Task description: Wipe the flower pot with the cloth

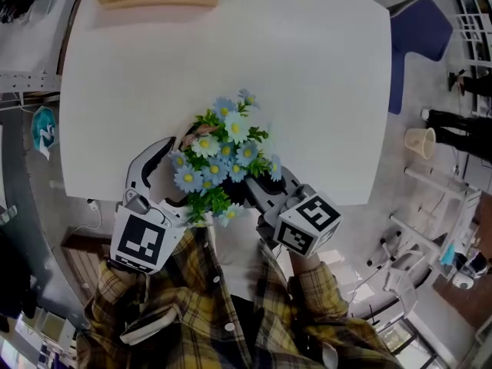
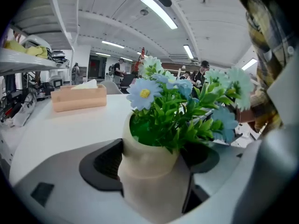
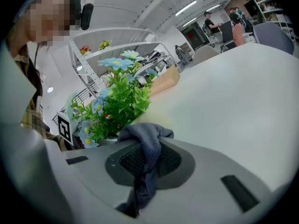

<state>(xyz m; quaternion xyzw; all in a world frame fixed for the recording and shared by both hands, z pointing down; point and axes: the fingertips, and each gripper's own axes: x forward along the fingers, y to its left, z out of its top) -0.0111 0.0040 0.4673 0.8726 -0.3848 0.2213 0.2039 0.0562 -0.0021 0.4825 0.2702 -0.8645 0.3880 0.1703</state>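
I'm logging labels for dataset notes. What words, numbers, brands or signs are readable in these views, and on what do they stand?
Readable words, numbers or brands: none in any view.
Left gripper's marker cube: black-and-white square pattern, no letters.
Right gripper's marker cube: the same kind of pattern, no letters.
Flower pot, cloth, wooden box: no print shows.
Background shelves and room: too small and blurred to read.

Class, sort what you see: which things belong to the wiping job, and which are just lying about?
In the job: flower pot, gripped by the left claw; cloth, gripped by the right claw.
Lying about: wooden tissue box; blue chair.
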